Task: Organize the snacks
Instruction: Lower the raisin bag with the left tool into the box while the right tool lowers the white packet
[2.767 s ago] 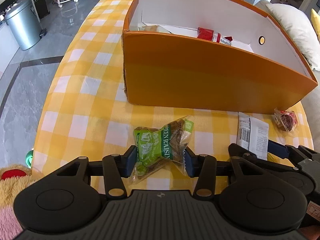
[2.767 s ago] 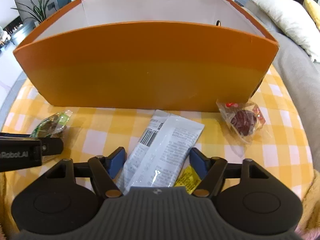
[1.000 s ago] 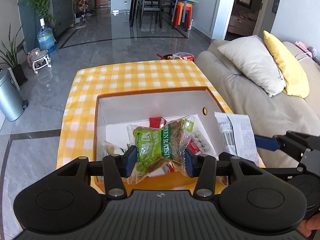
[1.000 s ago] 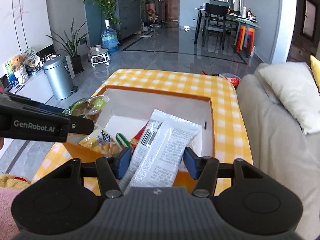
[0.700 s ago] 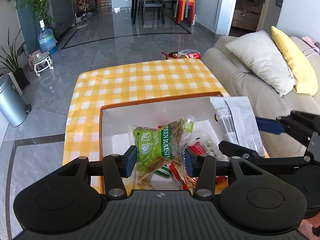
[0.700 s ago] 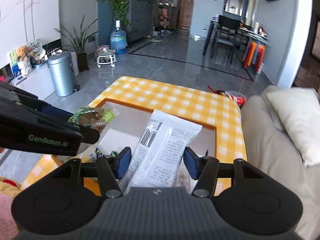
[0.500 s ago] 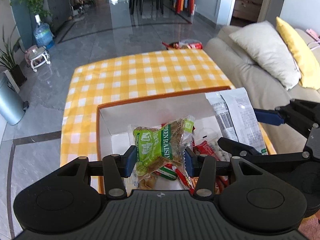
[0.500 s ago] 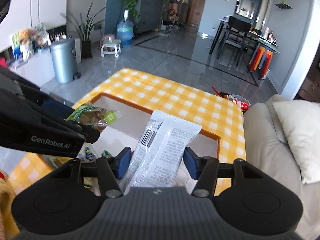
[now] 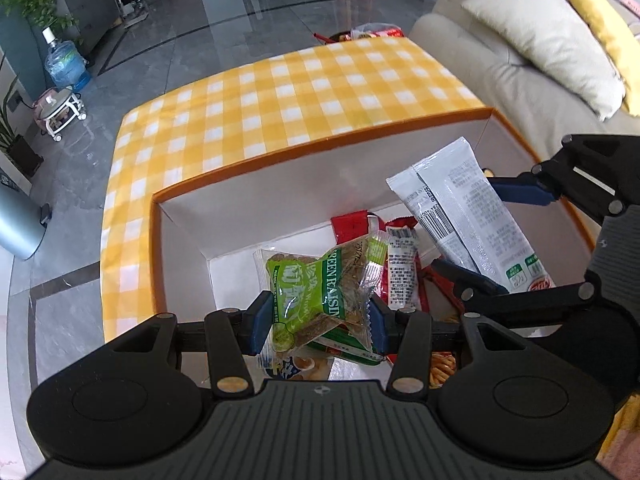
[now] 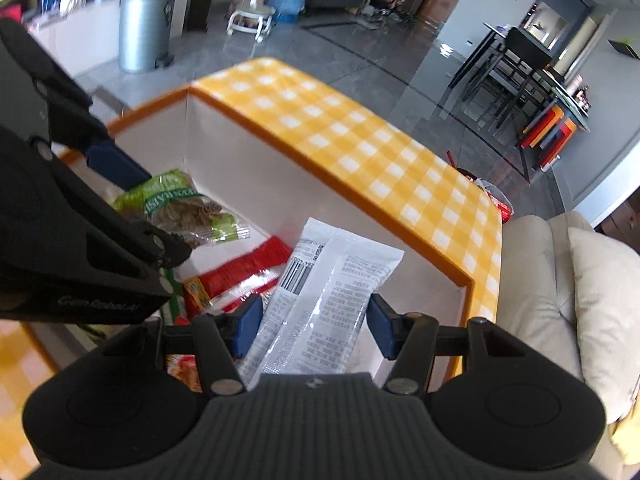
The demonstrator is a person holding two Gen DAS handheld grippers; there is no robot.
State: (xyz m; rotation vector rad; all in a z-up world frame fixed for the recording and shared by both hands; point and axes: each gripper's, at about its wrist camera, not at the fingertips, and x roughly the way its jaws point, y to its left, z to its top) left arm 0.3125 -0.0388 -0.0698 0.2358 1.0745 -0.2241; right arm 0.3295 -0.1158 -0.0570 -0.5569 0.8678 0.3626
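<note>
since a second ago you have brought both grippers lower and further over the orange box [image 9: 328, 142], so its white inside now fills most of each view and the room behind has slid toward the top edge. your left gripper [image 9: 318, 316] pinches the green raisin snack packet [image 9: 316, 292], a blue pad pressed against each side of it, and the packet hangs over the inside of the box, above the snacks already lying there. your right gripper [image 10: 314, 322] clamps the long white snack packet [image 10: 320, 296] near its lower end; that packet slants up over the right part of the box, barcode side showing. in the left wrist view you see the same white packet [image 9: 468, 216] held by the right gripper [image 9: 488, 236], just beside the green one.

the heap in the box is hard to read: a red wrapper [image 9: 352, 222] and a red and white packet [image 9: 402, 268] show partly, while the rest is cut off by the gripper bodies or hidden under the held packets. whether either held packet touches the heap you cannot tell. the near wall of the box is out of sight behind the grippers. the box stands on a yellow checked tablecloth [image 9: 280, 92], with a beige sofa [image 9: 516, 72] at the right. the right wrist view is blurred along its left side.
</note>
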